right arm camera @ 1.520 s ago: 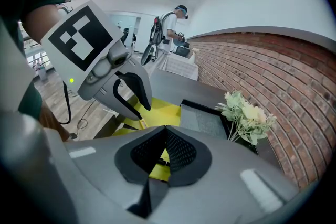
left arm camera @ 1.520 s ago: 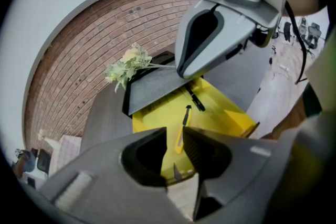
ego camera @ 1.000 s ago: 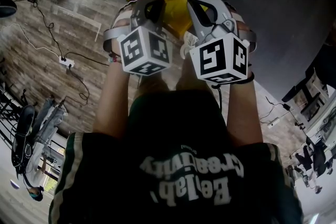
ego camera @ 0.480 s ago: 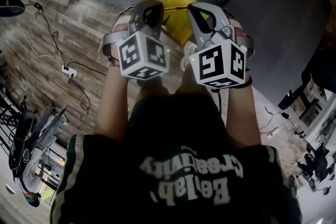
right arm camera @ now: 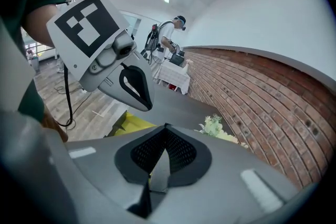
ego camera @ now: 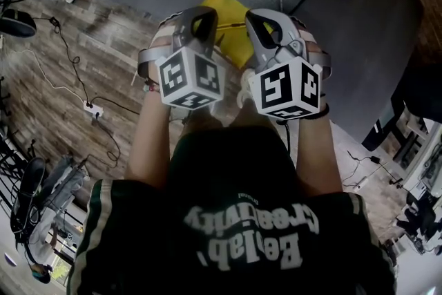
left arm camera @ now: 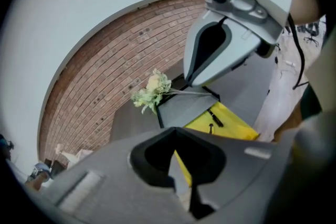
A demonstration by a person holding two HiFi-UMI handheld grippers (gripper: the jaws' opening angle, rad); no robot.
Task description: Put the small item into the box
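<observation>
Head view shows the task as not yet begun: the left gripper point(ego camera: 195, 14) and the right gripper point(ego camera: 262, 16) are held side by side near the person's chest, high over the grey tabletop point(ego camera: 359, 31).

1. Jaw state: in each gripper view the two jaws meet along a closed seam, with nothing between them.
2. Task item: left gripper view shows a small dark slender object point(left arm camera: 214, 118), judged to be the item, lying flat on the yellow rectangular sheet point(left arm camera: 231, 126) at centre right. Its kind cannot be told.
3. Orientation: its long axis runs from upper left to lower right in that view; which end leads cannot be told.
4. Receptacle: the dark grey shallow box with black rim point(left arm camera: 159, 113) adjoins the sheet's far edge, beside pale artificial flowers point(left arm camera: 150, 91).
5. Remaining: approach, grasp, transfer, release.
</observation>
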